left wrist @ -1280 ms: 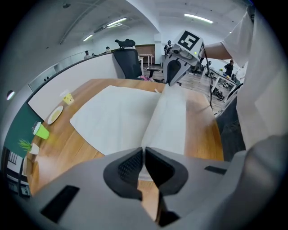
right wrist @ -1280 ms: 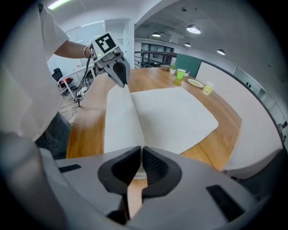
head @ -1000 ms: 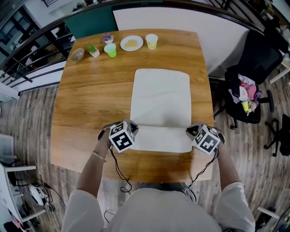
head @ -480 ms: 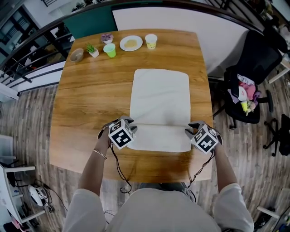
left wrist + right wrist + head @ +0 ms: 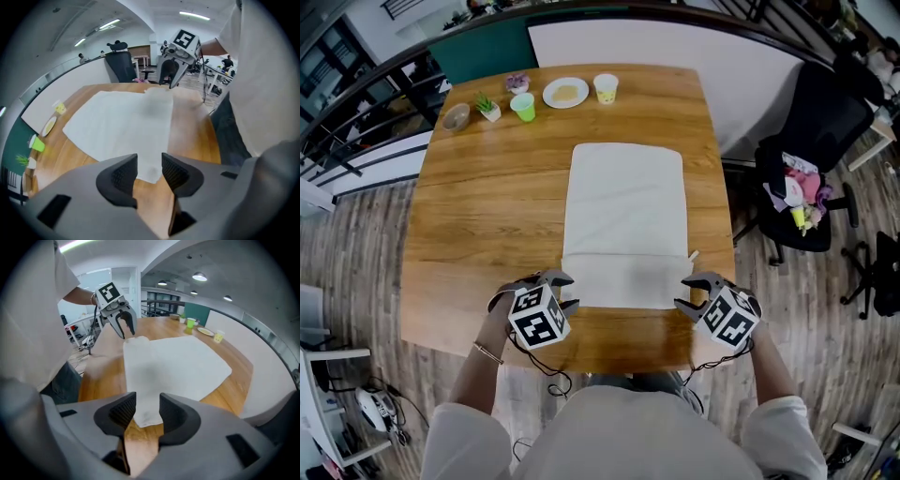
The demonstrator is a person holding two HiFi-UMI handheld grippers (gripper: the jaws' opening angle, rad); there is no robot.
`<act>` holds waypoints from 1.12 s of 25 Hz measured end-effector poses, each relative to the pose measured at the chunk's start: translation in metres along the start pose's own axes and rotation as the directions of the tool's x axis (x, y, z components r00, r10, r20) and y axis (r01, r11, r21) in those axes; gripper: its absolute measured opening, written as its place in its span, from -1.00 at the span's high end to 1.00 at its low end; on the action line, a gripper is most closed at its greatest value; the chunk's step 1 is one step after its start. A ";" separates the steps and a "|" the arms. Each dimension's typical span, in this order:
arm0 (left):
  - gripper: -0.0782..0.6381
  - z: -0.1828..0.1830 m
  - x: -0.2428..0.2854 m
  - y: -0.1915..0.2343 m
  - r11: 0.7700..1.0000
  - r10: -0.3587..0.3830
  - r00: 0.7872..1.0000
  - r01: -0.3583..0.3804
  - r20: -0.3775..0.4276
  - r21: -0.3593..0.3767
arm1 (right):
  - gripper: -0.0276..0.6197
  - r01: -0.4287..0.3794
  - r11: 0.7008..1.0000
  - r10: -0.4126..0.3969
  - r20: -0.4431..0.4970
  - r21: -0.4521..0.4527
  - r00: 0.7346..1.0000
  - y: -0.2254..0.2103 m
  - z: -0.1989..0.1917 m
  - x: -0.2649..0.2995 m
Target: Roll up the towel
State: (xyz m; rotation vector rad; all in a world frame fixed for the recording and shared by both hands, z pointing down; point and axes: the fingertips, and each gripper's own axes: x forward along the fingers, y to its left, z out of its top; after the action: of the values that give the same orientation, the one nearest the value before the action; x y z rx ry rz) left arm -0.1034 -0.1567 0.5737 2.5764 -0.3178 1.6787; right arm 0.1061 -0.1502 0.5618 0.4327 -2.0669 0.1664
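A white towel (image 5: 623, 211) lies flat along the wooden table (image 5: 478, 216), its near end folded over into a band (image 5: 623, 281). My left gripper (image 5: 563, 291) hovers at the band's near left corner and my right gripper (image 5: 685, 292) at its near right corner. The jaws of both are opening. In the left gripper view, the left gripper (image 5: 149, 171) has the towel's corner (image 5: 151, 174) on the table just beyond its gap, unpinched. The right gripper view shows the same for the right gripper (image 5: 147, 411) and the towel (image 5: 173, 362).
Along the far edge stand a bowl (image 5: 457, 116), a small potted plant (image 5: 488, 106), a green cup (image 5: 523, 106), a plate (image 5: 566, 93) and a yellow cup (image 5: 606, 88). A black office chair (image 5: 811, 159) is off the table's right side. The table's near edge is right below the grippers.
Both grippers let go of the towel's folded near end, their jaws parted, and they drew back toward the table's near edge. The fold stays lying flat.
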 end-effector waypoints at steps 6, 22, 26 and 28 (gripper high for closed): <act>0.32 -0.010 0.034 -0.041 0.996 -0.077 0.993 0.082 -0.092 0.047 | 0.45 -0.075 0.990 0.061 -0.116 -0.119 0.991 0.045 -0.020 0.028; 0.52 -0.013 0.060 -0.024 0.995 0.020 0.993 -0.009 -0.119 0.095 | 0.66 -0.050 0.982 0.017 -0.177 -0.183 0.984 0.037 -0.035 0.058; 0.62 -0.014 0.061 -0.028 0.994 0.032 0.991 -0.018 -0.130 0.106 | 0.79 -0.028 0.984 -0.004 -0.177 -0.175 0.984 0.034 -0.035 0.058; 0.65 -0.014 0.061 -0.028 0.994 0.047 0.990 -0.033 -0.134 0.104 | 0.79 -0.021 0.984 -0.013 -0.188 -0.179 0.982 0.033 -0.035 0.059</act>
State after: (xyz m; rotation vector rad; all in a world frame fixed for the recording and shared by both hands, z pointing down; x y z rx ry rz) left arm -0.0864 -0.1362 0.6370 2.5230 -0.2859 1.9220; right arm 0.0953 -0.1232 0.6319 0.2901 -1.8775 0.0205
